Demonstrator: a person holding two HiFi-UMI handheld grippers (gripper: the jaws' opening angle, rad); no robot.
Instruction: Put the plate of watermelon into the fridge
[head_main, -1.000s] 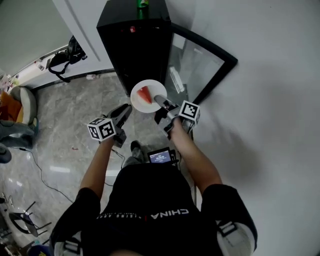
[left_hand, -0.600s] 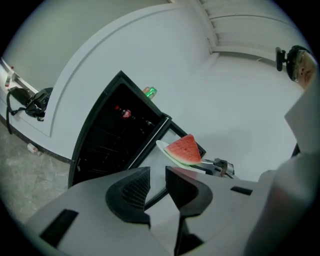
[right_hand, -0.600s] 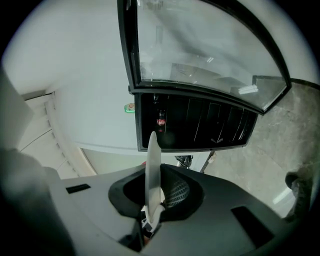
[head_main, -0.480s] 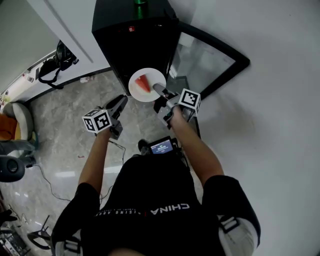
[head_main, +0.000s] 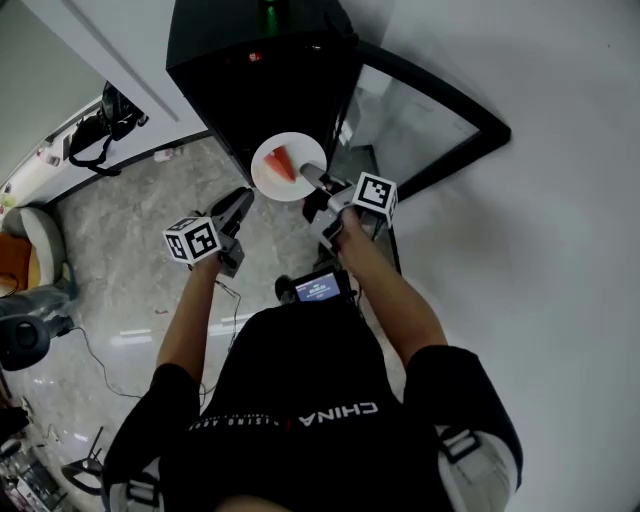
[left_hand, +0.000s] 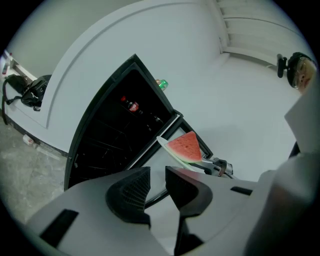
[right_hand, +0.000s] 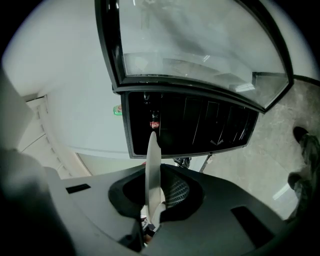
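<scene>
In the head view, the right gripper (head_main: 312, 178) was clenched on the near rim of the white plate (head_main: 300, 180), which hung in the air in front of the black fridge (head_main: 255, 70) at the upper middle of the frame. The watermelon (head_main: 281, 162) slice lay on the plate's far half. The glass door (head_main: 415, 120) stood swung out toward the upper right, and the left gripper (head_main: 238, 208) hovered just left of the plate and carried nothing. In the left gripper view, its jaws stood a little apart with only air between them. Above them, right of centre, the plate tilted slightly, with the red wedge on top and the fridge's dark wire shelves at centre left. In the right gripper view, the plate showed edge-on, pinched upright in the picture between the two pads at lower centre and aimed at the dark opening across the middle, with the door glass filling the top. The plate was therefore outside the fridge, close to its mouth. Judging from this, the rim grip gave little purchase, so the plate would need to travel level and slowly. It should go straight onto a shelf, clear of the door edge, and be let go only once it was fully borne.
</scene>
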